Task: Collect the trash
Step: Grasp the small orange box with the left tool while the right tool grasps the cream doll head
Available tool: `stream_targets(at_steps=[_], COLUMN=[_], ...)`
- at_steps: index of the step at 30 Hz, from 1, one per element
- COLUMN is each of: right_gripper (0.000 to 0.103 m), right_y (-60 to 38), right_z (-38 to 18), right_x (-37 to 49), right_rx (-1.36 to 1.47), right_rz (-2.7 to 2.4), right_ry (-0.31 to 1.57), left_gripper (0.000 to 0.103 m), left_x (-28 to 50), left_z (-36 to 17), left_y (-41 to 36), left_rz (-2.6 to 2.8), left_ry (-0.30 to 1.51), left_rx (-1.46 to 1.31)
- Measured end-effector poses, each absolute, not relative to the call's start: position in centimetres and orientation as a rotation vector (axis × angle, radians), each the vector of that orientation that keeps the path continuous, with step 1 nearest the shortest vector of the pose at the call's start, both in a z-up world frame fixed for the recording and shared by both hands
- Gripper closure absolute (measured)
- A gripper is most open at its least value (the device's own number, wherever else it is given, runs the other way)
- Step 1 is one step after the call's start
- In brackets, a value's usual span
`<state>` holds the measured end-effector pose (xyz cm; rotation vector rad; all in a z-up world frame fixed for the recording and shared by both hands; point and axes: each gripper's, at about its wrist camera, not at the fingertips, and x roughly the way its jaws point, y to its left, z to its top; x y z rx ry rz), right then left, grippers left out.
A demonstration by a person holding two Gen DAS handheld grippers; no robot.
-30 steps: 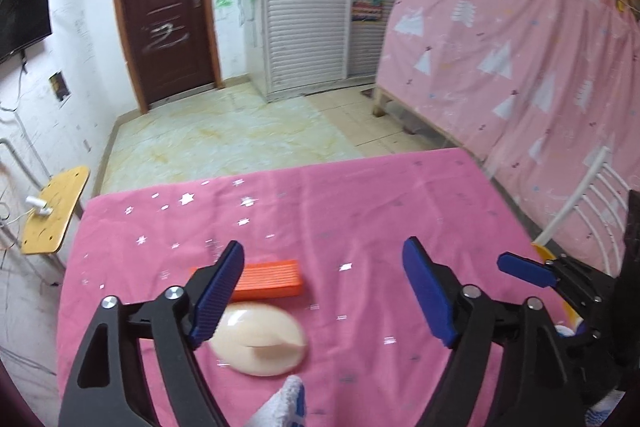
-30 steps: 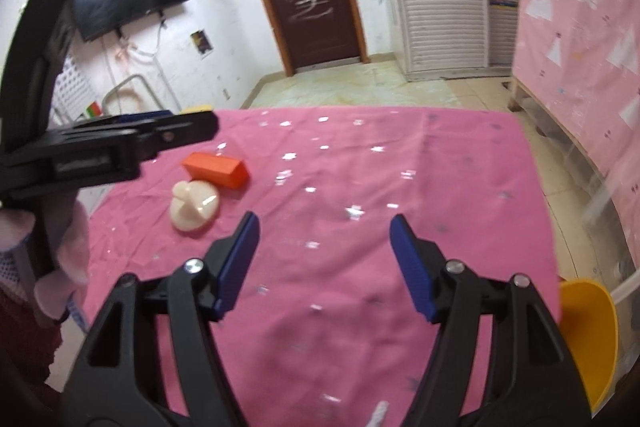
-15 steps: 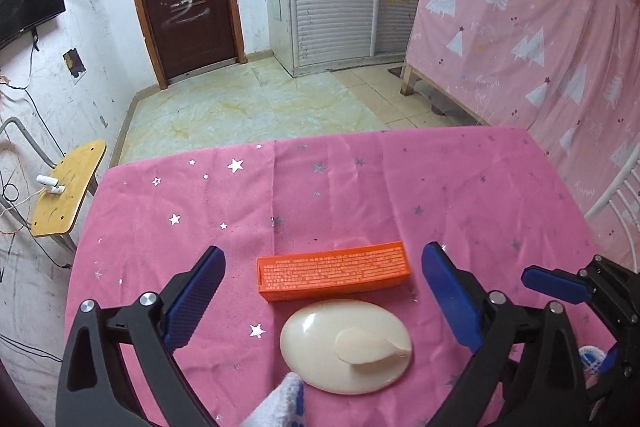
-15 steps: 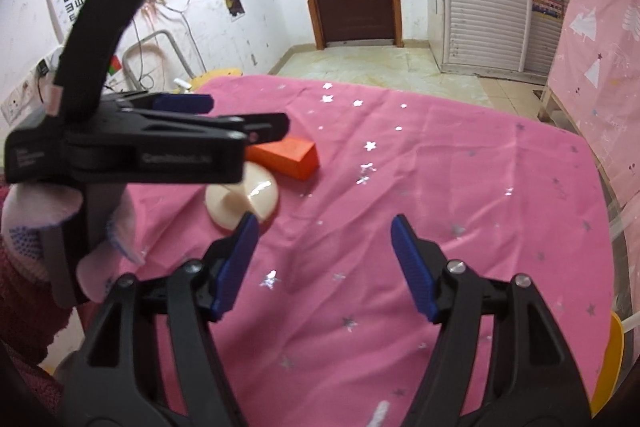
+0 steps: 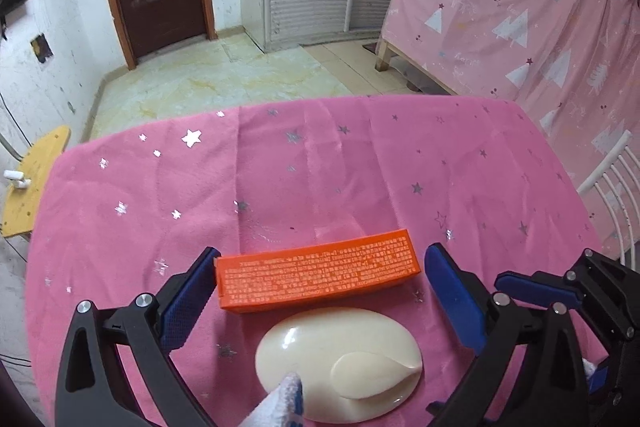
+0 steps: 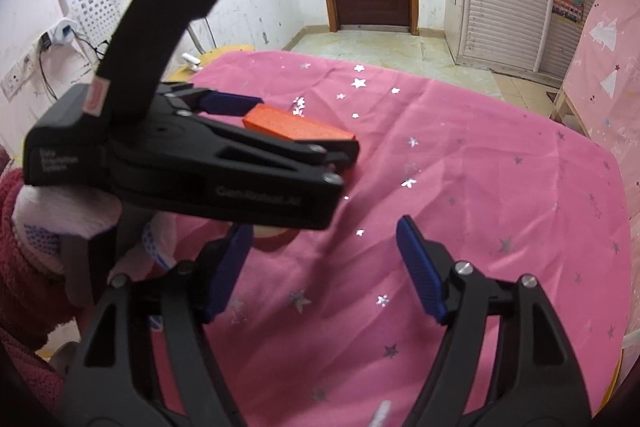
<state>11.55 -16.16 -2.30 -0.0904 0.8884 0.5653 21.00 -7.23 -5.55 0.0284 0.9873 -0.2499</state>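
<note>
A bench draped in a pink cloth with silver stars is seen from two gripper-mounted cameras. Two things lie on it near the close left corner: an orange box, long and flat with small print on its top, and just in front of it, nearly touching, a cream oval dish with a raised tab moulded on it; whether it is a lid or a dish cannot be told, and nothing is seen held in it. The left gripper is tilted down over the box, its jaws spread wide with the box lying lengthwise between the blue pads; the left pad is very close to the box end or touching it, the right pad is clear of it, and no grip is made. A white-gloved fingertip shows at the bottom edge in front of the dish. Compared with a second ago, the left jaws have been opened further and brought forward and down, so that the box, formerly beyond and left of them, is now framed between them. The right gripper is held over bare cloth, its jaws apart and just opened a little more, with nothing between them; in its view the left gripper now looms much closer.
</note>
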Motion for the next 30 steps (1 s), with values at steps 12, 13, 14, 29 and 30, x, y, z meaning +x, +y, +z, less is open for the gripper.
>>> stream_targets(at_steps=[12, 13, 14, 29, 30], right_gripper=[0.032, 0.032, 0.032, 0.031, 0.031], right_y=[-14.7, -14.4, -14.3, -10.2, -10.0], right_z=[-2.3, -2.2, -2.2, -2.4, -2.4], right_x=[11.7, 11.7, 11.8, 12.9, 12.9], right_rx=[-0.113, -0.118, -0.120, -0.187, -0.198], right_rz=[0.580, 0.585, 0.587, 0.658, 0.658], right_ry=[0.906, 0.908, 0.909, 0.941, 0.942], left_gripper=[0.016, 0.016, 0.016, 0.016, 0.016], left_x=[21.1, 21.1, 21.1, 19.2, 19.1], left_z=[-5.9, -5.8, -5.5, -1.7, -1.7], left_y=[-6.9, -6.6, -6.2, 0.2, 0.5], left_rz=[-0.276, -0.274, -0.270, -0.175, -0.168], left_ry=[0.991, 0.990, 0.984, 0.888, 0.888], left_rx=[-0.034, -0.049, -0.065, -0.123, -0.126])
